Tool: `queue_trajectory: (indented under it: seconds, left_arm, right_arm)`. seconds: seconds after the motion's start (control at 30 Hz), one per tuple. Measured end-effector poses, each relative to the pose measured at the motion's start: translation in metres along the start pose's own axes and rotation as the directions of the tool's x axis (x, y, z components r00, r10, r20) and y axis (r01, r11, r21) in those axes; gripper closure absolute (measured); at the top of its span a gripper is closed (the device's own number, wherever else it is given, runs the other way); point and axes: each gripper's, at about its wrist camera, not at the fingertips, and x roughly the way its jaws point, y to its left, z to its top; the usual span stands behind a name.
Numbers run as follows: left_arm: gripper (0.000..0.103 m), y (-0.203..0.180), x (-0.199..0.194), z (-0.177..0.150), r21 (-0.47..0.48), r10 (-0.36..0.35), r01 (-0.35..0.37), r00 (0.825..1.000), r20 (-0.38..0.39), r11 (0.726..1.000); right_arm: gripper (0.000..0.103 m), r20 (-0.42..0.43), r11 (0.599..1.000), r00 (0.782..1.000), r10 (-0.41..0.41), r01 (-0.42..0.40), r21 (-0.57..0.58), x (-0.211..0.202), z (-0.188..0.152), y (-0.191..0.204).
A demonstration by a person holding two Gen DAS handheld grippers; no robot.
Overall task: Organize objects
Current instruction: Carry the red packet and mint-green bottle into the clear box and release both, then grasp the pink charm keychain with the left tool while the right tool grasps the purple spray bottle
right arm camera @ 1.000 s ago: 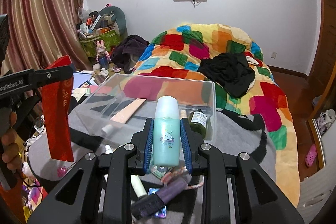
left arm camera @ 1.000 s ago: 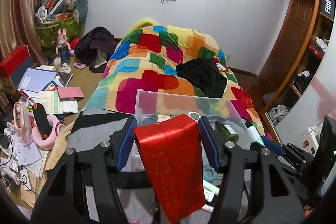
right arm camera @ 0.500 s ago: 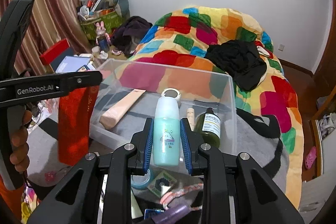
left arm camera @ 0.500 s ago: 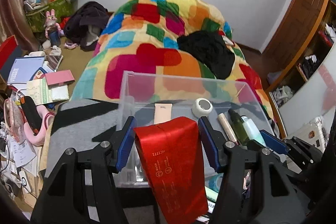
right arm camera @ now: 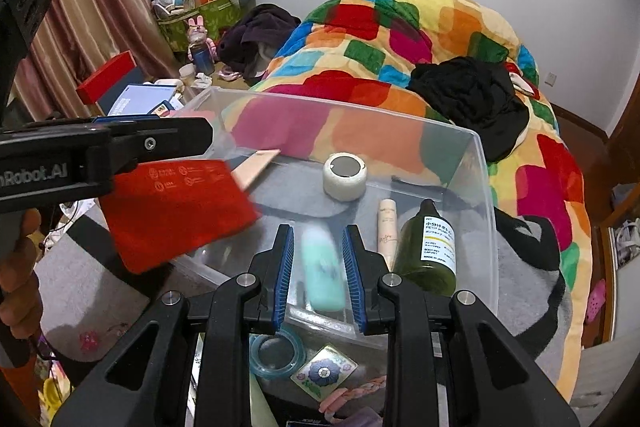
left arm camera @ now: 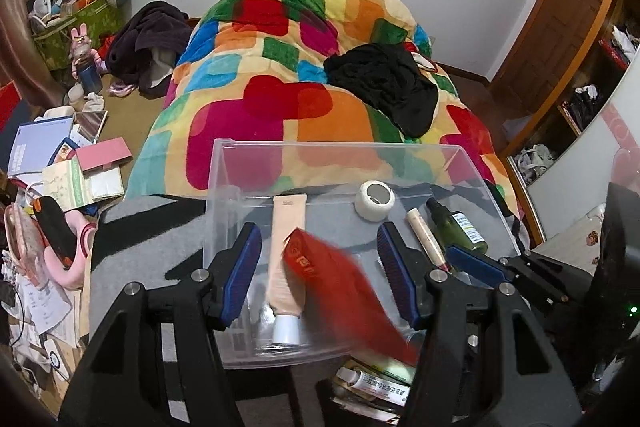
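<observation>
A clear plastic bin (left arm camera: 340, 145) on a grey cloth holds a beige tube (left arm camera: 286, 247), a white tape roll (left arm camera: 375, 198), a slim tube (left arm camera: 424, 235) and a green bottle (left arm camera: 456, 227). My left gripper (left arm camera: 316, 231) hangs over the bin's near half. A red packet (left arm camera: 344, 287) is blurred and tilted below its pads, clear of the left pad, dropping. In the right wrist view the red packet (right arm camera: 176, 211) hangs under the left gripper's finger. My right gripper (right arm camera: 318, 229) is over the bin. A blurred teal bottle (right arm camera: 322, 267) sits low between its pads, with a gap on its left side.
In front of the bin lie a teal ring (right arm camera: 276, 353), a flower tile (right arm camera: 323, 371) and a pink braid (right arm camera: 352, 393). Behind it is a bed with a patchwork blanket (left arm camera: 304, 75) and a black garment (left arm camera: 384, 83). Books and clutter (left arm camera: 72, 163) cover the floor at left.
Both grippers moved forward and down over the bin. The red packet no longer spans the left pads and has tilted downward. The teal bottle has sunk between the right pads.
</observation>
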Motion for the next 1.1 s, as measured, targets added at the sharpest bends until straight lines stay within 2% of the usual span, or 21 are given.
queue_trajectory:
  seconds: [0.17,0.23,0.3,0.47,0.6,0.7,0.87,1.1]
  left_arm:
    - [0.043,0.001,-0.014,-0.005,0.001,0.013,-0.013,0.999,0.042,1.0]
    - [0.04,0.0,-0.023,-0.01,0.009,0.016,-0.016,0.998,0.067,1.0]
    - [0.035,-0.002,-0.032,-0.017,0.014,0.021,-0.023,0.995,0.097,1.0]
    - [0.033,-0.005,-0.046,-0.034,0.035,0.032,-0.037,0.991,0.127,0.999]
    - [0.025,-0.007,-0.058,-0.05,0.061,0.051,-0.061,0.987,0.153,0.996]
    - [0.019,-0.008,-0.069,-0.063,0.081,0.073,-0.088,0.982,0.173,0.993]
    - [0.017,-0.005,-0.081,-0.088,0.107,0.108,-0.129,0.977,0.183,0.986]
    - [0.017,0.011,-0.073,-0.13,0.106,0.135,-0.148,0.983,0.122,0.983]
  right_arm:
    - [0.075,0.015,1.0,1.0,0.009,-0.009,0.0,-0.009,-0.003,0.0]
    - [0.073,0.026,1.0,1.0,0.015,-0.015,0.002,-0.015,-0.005,0.001]
    - [0.066,0.04,1.0,0.999,0.022,-0.022,0.004,-0.021,-0.006,0.001]
    - [0.055,0.082,1.0,0.997,-0.011,0.012,-0.015,-0.04,-0.013,0.003]
    - [0.043,0.127,0.999,0.991,-0.036,0.038,-0.017,-0.061,-0.024,0.005]
    - [0.042,0.139,0.999,0.989,-0.044,0.044,-0.001,-0.071,-0.031,0.003]
    - [0.041,0.14,0.997,0.988,-0.071,0.069,0.016,-0.082,-0.051,0.001]
    - [0.037,0.087,0.994,0.994,-0.068,0.059,0.094,-0.075,-0.081,-0.003]
